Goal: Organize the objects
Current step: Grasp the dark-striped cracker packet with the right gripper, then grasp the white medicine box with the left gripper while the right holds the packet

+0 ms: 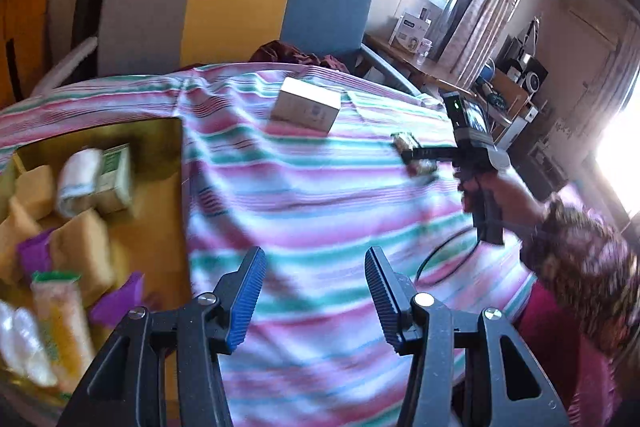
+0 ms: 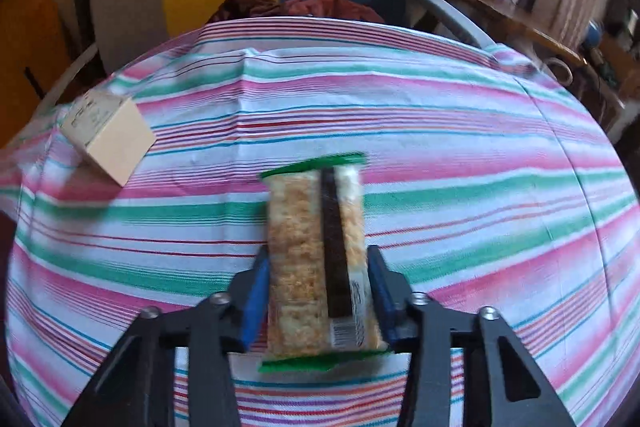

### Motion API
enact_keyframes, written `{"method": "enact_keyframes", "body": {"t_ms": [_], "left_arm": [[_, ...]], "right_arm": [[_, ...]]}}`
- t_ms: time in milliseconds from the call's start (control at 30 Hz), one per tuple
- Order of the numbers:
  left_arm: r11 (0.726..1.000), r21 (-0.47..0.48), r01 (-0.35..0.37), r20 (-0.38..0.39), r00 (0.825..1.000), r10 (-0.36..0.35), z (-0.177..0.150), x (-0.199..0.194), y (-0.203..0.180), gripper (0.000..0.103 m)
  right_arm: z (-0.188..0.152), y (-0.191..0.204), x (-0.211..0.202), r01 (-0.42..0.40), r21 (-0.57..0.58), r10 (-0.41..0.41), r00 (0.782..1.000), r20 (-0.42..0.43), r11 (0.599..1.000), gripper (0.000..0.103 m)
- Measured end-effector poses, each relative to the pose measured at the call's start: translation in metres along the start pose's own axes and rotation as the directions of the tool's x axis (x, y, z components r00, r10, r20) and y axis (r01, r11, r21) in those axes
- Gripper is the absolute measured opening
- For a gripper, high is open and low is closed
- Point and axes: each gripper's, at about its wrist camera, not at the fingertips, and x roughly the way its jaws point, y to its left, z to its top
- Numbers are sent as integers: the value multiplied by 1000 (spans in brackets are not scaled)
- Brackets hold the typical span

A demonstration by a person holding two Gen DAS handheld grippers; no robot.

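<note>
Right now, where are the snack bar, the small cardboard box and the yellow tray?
snack bar [image 2: 316, 259]: right wrist view, middle of its wrapper.
small cardboard box [image 2: 116, 143]: right wrist view, its plain side face.
yellow tray [image 1: 160, 195]: left wrist view, bare floor.

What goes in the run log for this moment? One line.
left gripper: open, empty | right gripper: shut on green-edged cracker packet | beige cardboard box: on striped cloth

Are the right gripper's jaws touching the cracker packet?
Touching. The right wrist view shows the right gripper with both blue jaws pressed against the long sides of the cracker packet, no gap visible.
</note>
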Motion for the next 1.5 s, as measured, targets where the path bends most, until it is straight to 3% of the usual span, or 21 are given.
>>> {"method": "enact_keyframes", "body": {"t_ms": [67,133,267,367,533,733,967,1033,1100,1167,1233,1367,1500], "left_arm": [[1000,-19,7,2,1000,-7,17,15,-9,54],[999,-33,16,-6,1000,-16,36,36,-19,63],[972,-217,91,-76,991,-109,77,94,-19,70],[937,-344,59,-138,984,-113,109,145,-16,72],[875,-484,-31,-144,988,-45,146,192,-2,79],[815,-567,-121,-193,981,12,180,238,11,84],[756,-616,-220,-314,949,20,191,281,16,88],[767,-596,-236,-352,936,15,187,290,19,88],[794,-572,-207,-337,941,3,184,286,18,88],[822,-517,-238,-383,923,26,178,277,19,88],[830,-491,-264,-405,913,50,173,267,22,88],[828,-437,-350,-437,888,145,165,243,32,87],[848,-354,-394,-393,886,247,171,234,26,80]], "right_arm": [[-7,-6,-7,-25,47,27,999,-44,999,41],[-14,-7,-12,-26,62,31,997,-77,998,41],[-36,-8,-25,-35,94,44,994,-98,995,41],[-43,-10,-28,-52,99,59,996,-69,994,41],[-43,-8,-27,-58,58,62,995,-78,997,41],[-36,-7,-22,-80,60,85,992,-88,995,43],[-34,-10,-21,-100,88,108,990,-93,991,44],[-34,-11,-21,-107,95,116,989,-93,990,44],[-33,-13,-21,-113,106,123,988,-92,988,44],[-33,-13,-21,-113,108,124,988,-93,988,44],[-33,-11,-22,-107,105,117,989,-93,989,44],[-34,-10,-22,-107,104,117,989,-95,989,44],[-35,-10,-22,-112,111,122,988,-94,988,44]]}}
